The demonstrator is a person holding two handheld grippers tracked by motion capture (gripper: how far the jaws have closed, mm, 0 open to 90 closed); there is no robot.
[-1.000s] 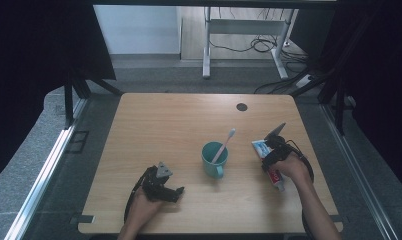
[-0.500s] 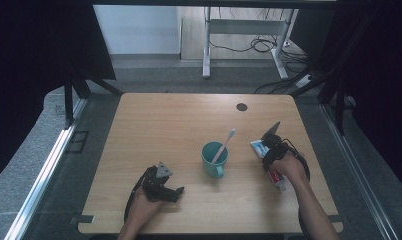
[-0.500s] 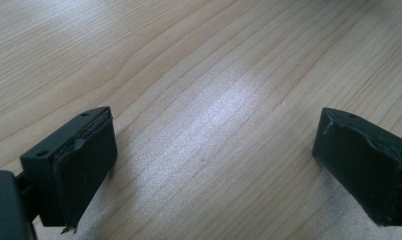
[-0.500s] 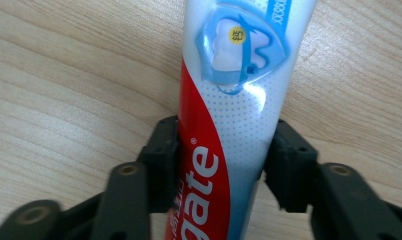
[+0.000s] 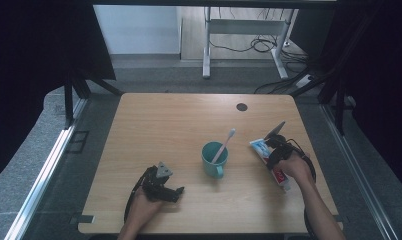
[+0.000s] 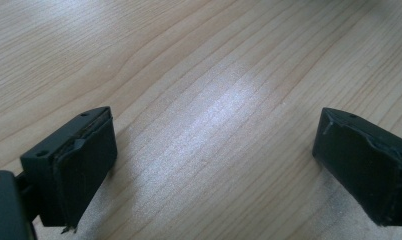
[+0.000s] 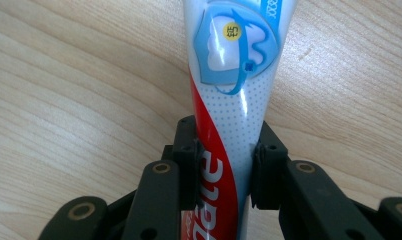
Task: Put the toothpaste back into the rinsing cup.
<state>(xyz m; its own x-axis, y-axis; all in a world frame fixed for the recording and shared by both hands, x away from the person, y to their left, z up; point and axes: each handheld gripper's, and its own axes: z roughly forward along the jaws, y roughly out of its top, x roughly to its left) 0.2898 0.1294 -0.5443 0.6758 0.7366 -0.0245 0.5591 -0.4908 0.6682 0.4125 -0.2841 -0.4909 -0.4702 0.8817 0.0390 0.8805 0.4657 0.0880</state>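
The right gripper (image 7: 224, 175) has just been closing and now pinches the toothpaste tube (image 7: 229, 100), which lies flat on the table (image 5: 154, 130). Lifting it comes next, I think. The left gripper (image 6: 214, 165) rests wide open, holding nothing.

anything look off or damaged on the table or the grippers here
Nothing spilled or askew. One small flaw: the left gripper has worn, frayed pads. The right gripper pinches the toothpaste tube squarely.
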